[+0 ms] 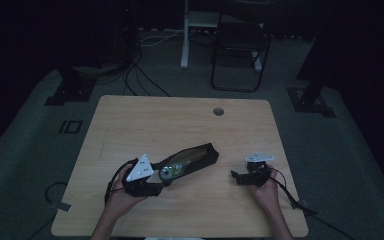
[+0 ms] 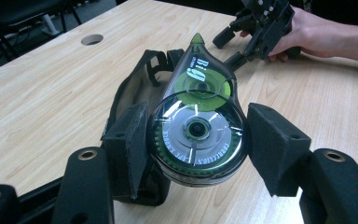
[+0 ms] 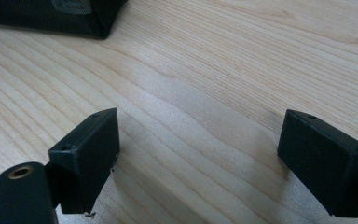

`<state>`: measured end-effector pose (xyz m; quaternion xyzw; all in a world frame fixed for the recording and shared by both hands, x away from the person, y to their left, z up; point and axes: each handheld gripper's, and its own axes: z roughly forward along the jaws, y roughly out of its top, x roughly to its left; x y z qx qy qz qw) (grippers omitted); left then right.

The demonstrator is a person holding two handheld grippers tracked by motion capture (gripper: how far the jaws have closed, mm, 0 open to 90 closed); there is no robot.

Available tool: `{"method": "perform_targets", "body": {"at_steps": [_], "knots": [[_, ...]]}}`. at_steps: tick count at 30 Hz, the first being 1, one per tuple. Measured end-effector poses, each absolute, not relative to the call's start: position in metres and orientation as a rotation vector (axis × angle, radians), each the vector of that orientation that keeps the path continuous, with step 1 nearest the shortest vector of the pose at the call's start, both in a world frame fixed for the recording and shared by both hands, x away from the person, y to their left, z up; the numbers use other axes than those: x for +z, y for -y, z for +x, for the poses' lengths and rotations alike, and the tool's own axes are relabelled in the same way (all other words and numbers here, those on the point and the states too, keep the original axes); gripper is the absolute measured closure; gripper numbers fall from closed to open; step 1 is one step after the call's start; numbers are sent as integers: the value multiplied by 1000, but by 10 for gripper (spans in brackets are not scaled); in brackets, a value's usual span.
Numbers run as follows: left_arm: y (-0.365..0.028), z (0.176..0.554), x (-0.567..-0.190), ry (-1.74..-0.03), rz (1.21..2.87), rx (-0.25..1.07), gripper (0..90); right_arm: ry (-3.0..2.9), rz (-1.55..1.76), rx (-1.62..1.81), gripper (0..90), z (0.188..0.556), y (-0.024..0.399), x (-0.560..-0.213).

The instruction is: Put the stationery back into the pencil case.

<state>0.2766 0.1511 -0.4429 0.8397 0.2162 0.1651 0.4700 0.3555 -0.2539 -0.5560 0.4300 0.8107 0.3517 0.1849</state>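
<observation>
The left gripper [image 2: 196, 135] is clamping the tape dispenser [image 2: 196, 126] at the pouch [image 1: 192, 159] mouth — not yet inside; the right gripper [image 3: 198, 161] is idling, jaws apart.

Black pouch [image 1: 192, 159] lies slanted across the tabletop's [image 1: 180, 120] middle near the front edge; bare wood runs open toward the far edge and both far corners.

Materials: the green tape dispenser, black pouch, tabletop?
Green teardrop correction-tape dispenser: glossy clear plastic, likely; reflections, inner reels visible. Black zip pencil pouch: soft matte fabric, probably; it sags and folds. Light rectangular table: wood-grain surface, maybe laminate; even satin sheen.
</observation>
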Motion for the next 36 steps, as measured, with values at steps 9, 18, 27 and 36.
{"method": "perform_targets", "body": {"at_steps": [9, 18, 27, 36], "knots": [[-149, 281, -439, -523, 2054, 415, 414, -2286, 1211, 991, 126, 356, 254, -556], [-147, 286, -434, -517, 2049, 421, 414, -2285, 1213, 991, 126, 357, 254, -556], [-145, 292, -431, -514, 2043, 426, 415, -2285, 1213, 991, 126, 357, 254, -556], [-146, 297, -428, -518, 2039, 437, 414, -2285, 1213, 991, 126, 357, 254, -556]]}}
